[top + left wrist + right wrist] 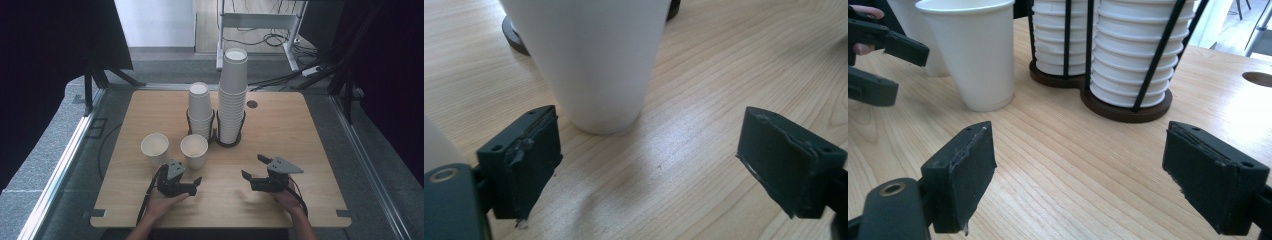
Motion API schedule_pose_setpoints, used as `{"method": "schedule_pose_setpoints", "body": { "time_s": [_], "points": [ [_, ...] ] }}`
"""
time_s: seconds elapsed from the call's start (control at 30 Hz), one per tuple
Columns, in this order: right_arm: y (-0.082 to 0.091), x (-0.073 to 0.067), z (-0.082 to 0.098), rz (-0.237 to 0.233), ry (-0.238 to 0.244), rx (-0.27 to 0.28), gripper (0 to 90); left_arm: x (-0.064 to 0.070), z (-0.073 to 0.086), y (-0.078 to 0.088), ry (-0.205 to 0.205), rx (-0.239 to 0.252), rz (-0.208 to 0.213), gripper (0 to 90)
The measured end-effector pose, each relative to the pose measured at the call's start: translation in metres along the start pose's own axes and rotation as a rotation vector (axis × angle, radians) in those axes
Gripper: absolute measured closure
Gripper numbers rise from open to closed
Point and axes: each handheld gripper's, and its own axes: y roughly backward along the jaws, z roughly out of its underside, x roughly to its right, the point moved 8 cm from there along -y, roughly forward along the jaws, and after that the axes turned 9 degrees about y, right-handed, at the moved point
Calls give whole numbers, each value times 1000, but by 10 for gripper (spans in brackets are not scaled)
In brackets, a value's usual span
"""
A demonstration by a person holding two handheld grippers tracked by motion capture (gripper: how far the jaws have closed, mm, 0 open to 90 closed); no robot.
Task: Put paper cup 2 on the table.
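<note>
From up high, we count two loose paper cups on the wooden table [280, 130]. The left cup [155, 148] and the right cup [194, 150] stand side by side, a little apart, in front of the rack. Both stand straight up with their open mouths to the ceiling, so their long way runs up and down. Behind them we see two stacks of cups in one black rack [227, 142]: a short stack [200, 110] and a tall stack [234, 95]. We count two grippers too. The left gripper [196, 183] sits just in front of the right cup. The right gripper [254, 166] rests well off to the side, near no cup.

In the left gripper view, the right cup [591, 60] stands upright just past the two black jaws. The jaws are spread, and the cup is not between them. They touch nothing.

In the right gripper view, the jaws are spread wide over bare wood. The right cup [973, 55] stands ahead, with both stacks behind it.
</note>
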Motion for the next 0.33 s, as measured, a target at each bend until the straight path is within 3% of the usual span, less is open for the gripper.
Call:
{"method": "schedule_pose_setpoints", "body": {
  "time_s": [0.33],
  "points": [
    [3, 4, -1, 9, -9, 15, 134, -1, -2, 0, 1, 10, 8, 111]
  ]
}}
